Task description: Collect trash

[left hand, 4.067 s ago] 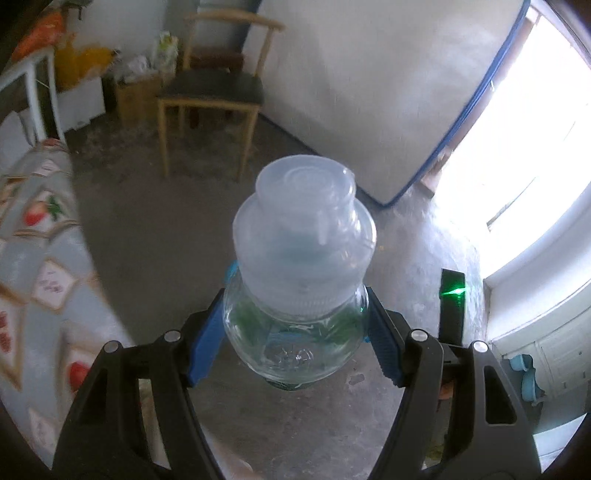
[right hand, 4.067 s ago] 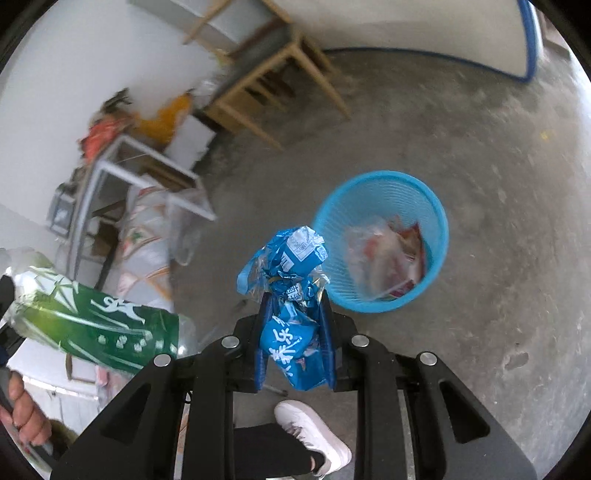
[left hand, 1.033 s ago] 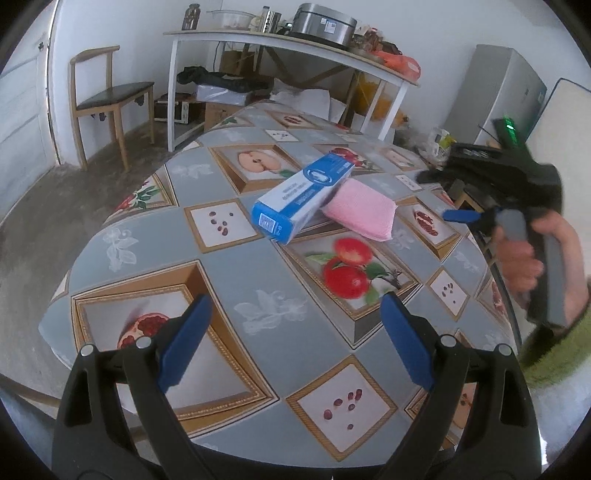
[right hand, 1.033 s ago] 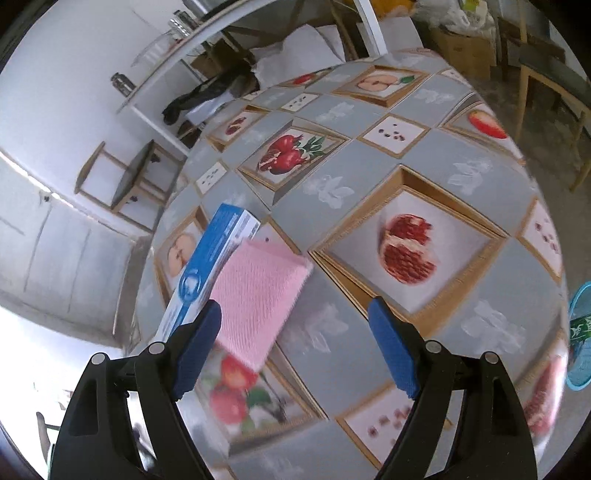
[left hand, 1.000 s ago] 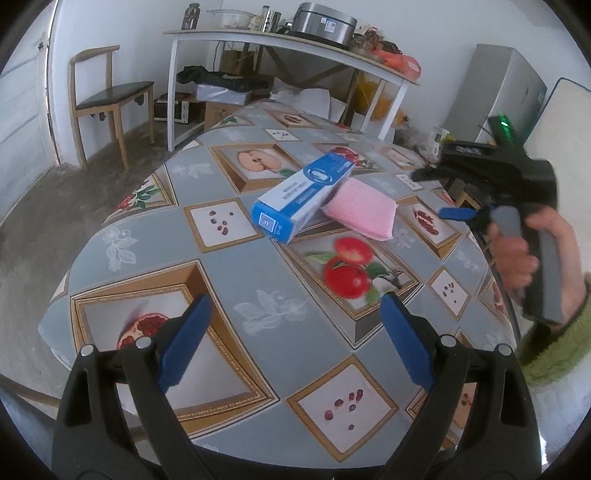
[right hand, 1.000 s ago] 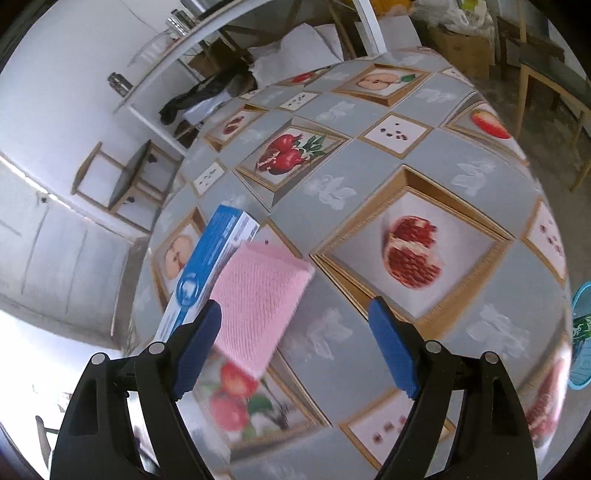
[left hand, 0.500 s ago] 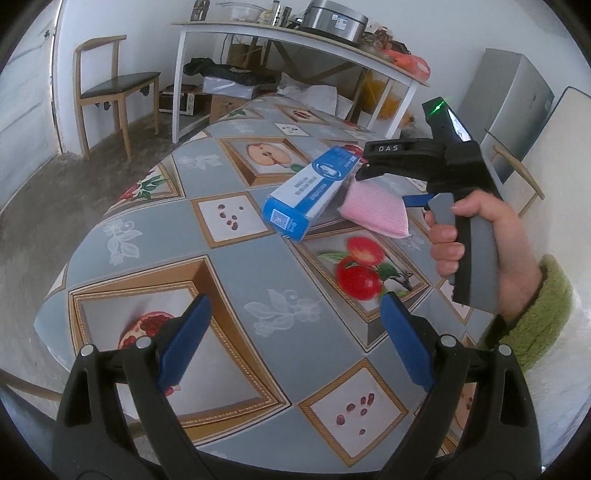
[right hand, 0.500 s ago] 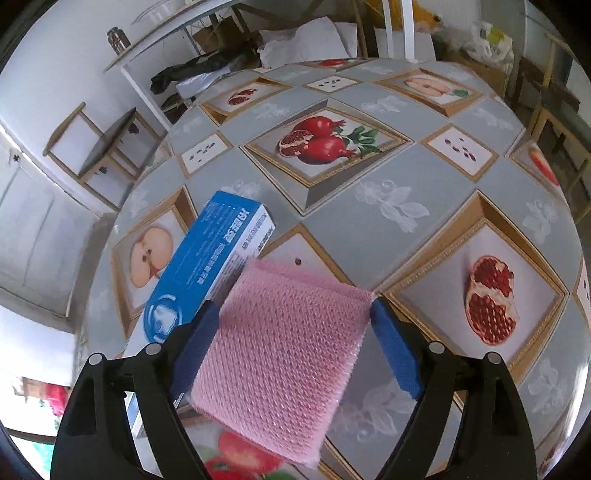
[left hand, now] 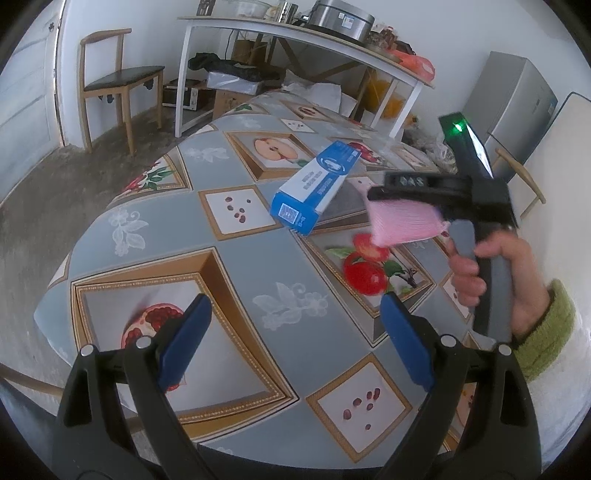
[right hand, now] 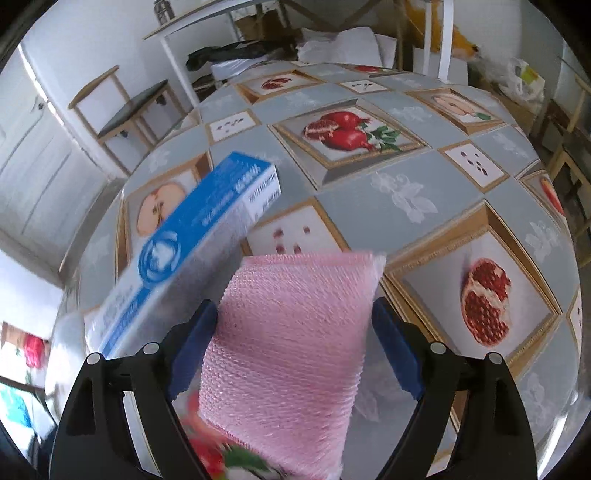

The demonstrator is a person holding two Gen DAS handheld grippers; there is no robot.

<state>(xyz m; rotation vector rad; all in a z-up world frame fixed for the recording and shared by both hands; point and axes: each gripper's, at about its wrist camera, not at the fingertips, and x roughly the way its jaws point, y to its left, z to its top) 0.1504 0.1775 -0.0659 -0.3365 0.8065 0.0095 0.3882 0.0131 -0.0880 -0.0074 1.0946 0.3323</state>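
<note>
A pink bubble-wrap pouch (right hand: 291,332) lies on the fruit-patterned tablecloth (left hand: 236,266), and one corner rests against a long blue carton (right hand: 192,236). My right gripper (right hand: 293,310) points steeply down over the pouch, which lies between its wide-spread blue pads (right hand: 192,343). The pouch's edges sit close to both pads, with no visible squeeze. In the left wrist view the same pouch (left hand: 402,225) shows under that gripper, which a hand (left hand: 491,280) in a green sleeve holds. The carton (left hand: 314,188) lies just left of it. My left gripper (left hand: 295,306) hangs open over the table's near edge with nothing in it.
A wooden chair (left hand: 122,81) stands on the concrete floor at the far left. Behind the table, a white bench (left hand: 295,33) carries a cooker and jars, with boxes and bags under it. A grey fridge (left hand: 517,92) stands at the right.
My right gripper has come in from the right and dropped over the pink pouch, rolling as it went. The pouch now fills the space between its fingers. The left gripper has stayed put.
</note>
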